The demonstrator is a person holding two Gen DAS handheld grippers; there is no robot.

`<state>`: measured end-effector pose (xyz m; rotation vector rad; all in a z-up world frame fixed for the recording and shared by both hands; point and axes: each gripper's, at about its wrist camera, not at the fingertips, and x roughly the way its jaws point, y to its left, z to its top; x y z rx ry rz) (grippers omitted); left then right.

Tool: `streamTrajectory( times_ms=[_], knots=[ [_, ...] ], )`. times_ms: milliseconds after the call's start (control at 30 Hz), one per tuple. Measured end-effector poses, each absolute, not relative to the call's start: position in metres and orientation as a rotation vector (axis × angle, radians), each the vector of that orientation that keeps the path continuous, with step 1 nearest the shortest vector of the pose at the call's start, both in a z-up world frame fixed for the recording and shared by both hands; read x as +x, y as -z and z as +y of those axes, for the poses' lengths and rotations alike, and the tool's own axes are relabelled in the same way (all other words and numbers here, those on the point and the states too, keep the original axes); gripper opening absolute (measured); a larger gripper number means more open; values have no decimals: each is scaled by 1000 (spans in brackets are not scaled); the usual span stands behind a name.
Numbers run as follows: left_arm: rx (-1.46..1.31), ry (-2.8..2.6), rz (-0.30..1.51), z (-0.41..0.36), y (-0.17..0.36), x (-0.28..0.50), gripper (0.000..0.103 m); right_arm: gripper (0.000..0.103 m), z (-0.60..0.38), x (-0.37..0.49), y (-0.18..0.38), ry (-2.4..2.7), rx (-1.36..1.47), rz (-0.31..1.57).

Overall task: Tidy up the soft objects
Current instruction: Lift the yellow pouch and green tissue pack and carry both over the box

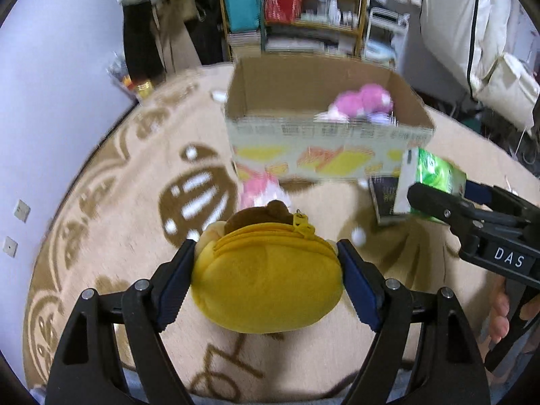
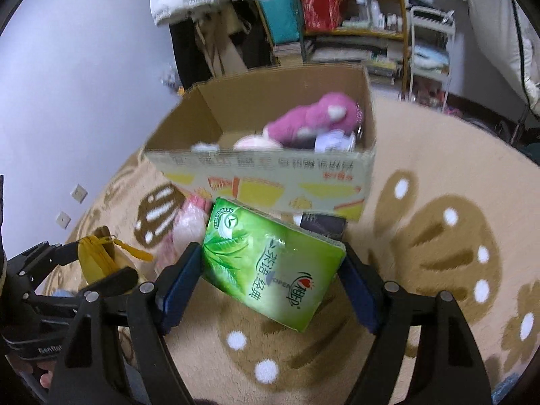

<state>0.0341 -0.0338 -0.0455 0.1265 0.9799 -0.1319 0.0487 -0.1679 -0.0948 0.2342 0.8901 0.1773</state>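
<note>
My left gripper is shut on a yellow plush pouch with a zipper and brown top, held above the rug. My right gripper is shut on a green tissue pack, also held above the rug; the pack shows in the left wrist view too. Ahead stands an open cardboard box holding a pink plush toy and other soft items. A pale pink soft item lies on the rug in front of the box.
A dark book lies on the rug by the box's front. The beige rug has brown patterns. A wall stands on the left. Shelves with clutter and hanging clothes stand behind the box.
</note>
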Motion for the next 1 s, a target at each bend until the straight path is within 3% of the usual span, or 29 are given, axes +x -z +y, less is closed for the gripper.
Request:
streamTrajectory(
  times_ms=[367,1000],
  knots=[
    [62,116,708,-30,2,39,81,83,-168,44,63,-154,202,728],
    [51,107,567,-28,-26,88,81,83,-169,66,39,-77,117,579]
  ],
)
